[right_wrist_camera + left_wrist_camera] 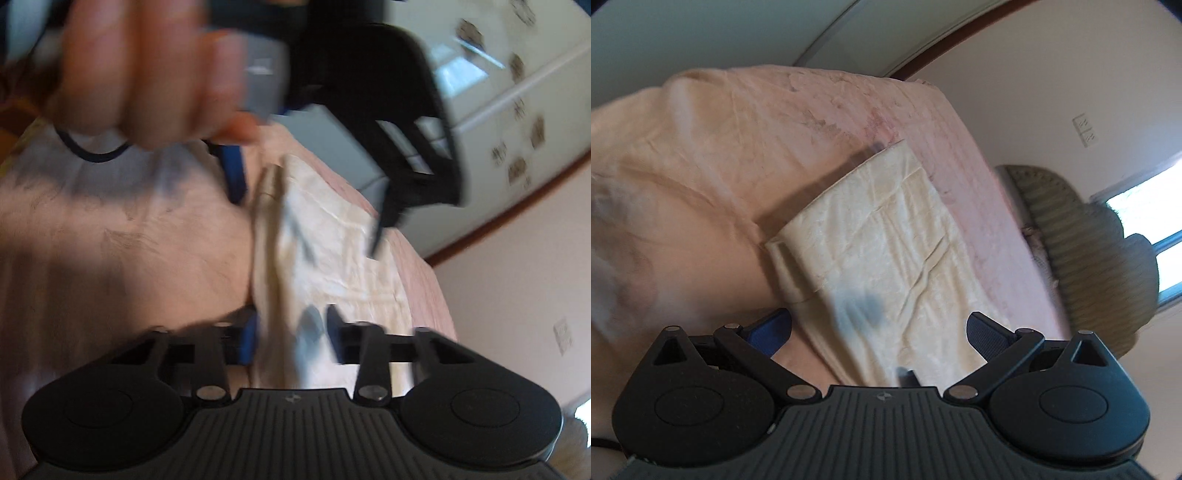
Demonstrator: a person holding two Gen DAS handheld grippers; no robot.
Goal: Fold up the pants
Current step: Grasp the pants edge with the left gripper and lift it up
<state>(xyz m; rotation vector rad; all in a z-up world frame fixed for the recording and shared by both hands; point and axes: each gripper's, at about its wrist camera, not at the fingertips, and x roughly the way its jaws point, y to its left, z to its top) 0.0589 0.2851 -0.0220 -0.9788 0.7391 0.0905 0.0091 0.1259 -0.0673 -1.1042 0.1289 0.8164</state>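
The cream pants (886,236) lie folded into a creased rectangle on the pink bedspread (720,166). In the left wrist view my left gripper (877,332) is open, its blue pads wide apart over the near end of the pants and holding nothing. In the blurred right wrist view my right gripper (291,336) has its fingers close together, with the thick folded edge of the pants (332,251) filling the gap between them. Across the pants from it, a person's hand (140,74) holds the left gripper (306,210) open above the far end.
The bedspread's edge drops off on the right, where a ribbed olive-green cushion or chair (1089,258) stands below a bright window (1145,206). A wall socket (1086,129) is above it. A white patterned cabinet (517,92) is behind the bed, and a dark cable (92,151) hangs from the hand.
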